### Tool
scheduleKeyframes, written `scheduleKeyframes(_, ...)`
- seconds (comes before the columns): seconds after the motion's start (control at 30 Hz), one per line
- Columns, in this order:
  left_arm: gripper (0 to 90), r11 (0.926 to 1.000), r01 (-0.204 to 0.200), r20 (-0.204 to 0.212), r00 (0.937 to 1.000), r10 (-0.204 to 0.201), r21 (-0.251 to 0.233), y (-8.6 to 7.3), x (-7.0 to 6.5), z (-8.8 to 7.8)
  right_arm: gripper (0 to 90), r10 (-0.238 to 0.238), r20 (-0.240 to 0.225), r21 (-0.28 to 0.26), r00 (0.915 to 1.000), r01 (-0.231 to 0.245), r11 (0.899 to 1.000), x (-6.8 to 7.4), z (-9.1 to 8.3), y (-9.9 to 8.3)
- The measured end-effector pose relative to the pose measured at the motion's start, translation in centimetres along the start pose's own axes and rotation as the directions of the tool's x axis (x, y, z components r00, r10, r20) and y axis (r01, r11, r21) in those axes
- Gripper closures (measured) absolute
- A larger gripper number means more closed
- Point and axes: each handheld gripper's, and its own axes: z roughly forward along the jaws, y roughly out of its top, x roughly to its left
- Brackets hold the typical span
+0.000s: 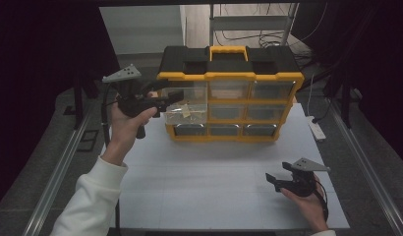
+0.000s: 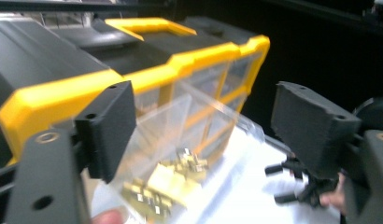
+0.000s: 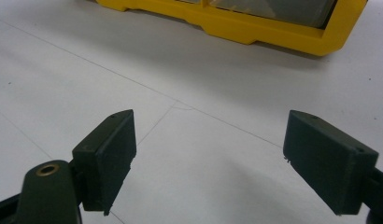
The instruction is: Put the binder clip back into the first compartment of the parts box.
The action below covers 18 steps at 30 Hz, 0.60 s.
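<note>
A yellow and black organizer [image 1: 229, 93] with clear drawers stands at the back of the white table [image 1: 214, 182]. Its top-left drawer [image 1: 187, 110] is pulled out and holds small brass parts [image 2: 166, 182]. My left gripper [image 1: 172, 93] hovers at that drawer's left front corner, jaws open. In the left gripper view the drawer [image 2: 189, 121] lies between and beyond the open left gripper [image 2: 203, 126], and the pads do not press on it. My right gripper [image 1: 275, 179] rests low over the table at the front right, open, with nothing between its jaws [image 3: 210, 158]. The organizer's yellow base [image 3: 255, 28] lies ahead of it.
A white power strip [image 1: 316, 129] lies at the table's right edge. Metal rails run along both sides of the table. A metal shelf frame [image 1: 248, 22] with cables stands behind the organizer. Bare table stretches in front of the organizer.
</note>
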Motion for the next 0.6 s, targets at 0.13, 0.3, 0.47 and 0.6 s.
scheduleKeyframes(0.13,17.7,0.9999,0.002,0.008,1.0000,-0.002,-0.014,-1.1,-0.5,-0.9,17.4,-0.001,-0.009,-0.002,1.0000,0.001,1.000,0.1,-0.1,0.0)
scheduleKeyframes(0.3,17.5,1.0000,0.010,-0.011,0.9999,-0.010,0.001,-2.8,-0.7,-2.0,17.4,-0.005,-0.017,-0.003,0.9998,0.005,1.000,0.1,-0.1,0.0)
scheduleKeyframes(0.47,17.5,0.9999,-0.014,-0.038,0.9992,0.014,0.000,-4.6,-1.1,-3.3,17.4,-0.008,-0.018,-0.003,0.9998,0.008,1.000,0.2,-0.1,0.0)
scheduleKeyframes(0.6,17.3,0.9996,-0.028,-0.045,0.9986,0.028,0.010,-6.1,-1.4,-4.2,17.4,-0.010,-0.012,0.003,0.9999,0.010,1.000,0.2,-0.1,0.0)
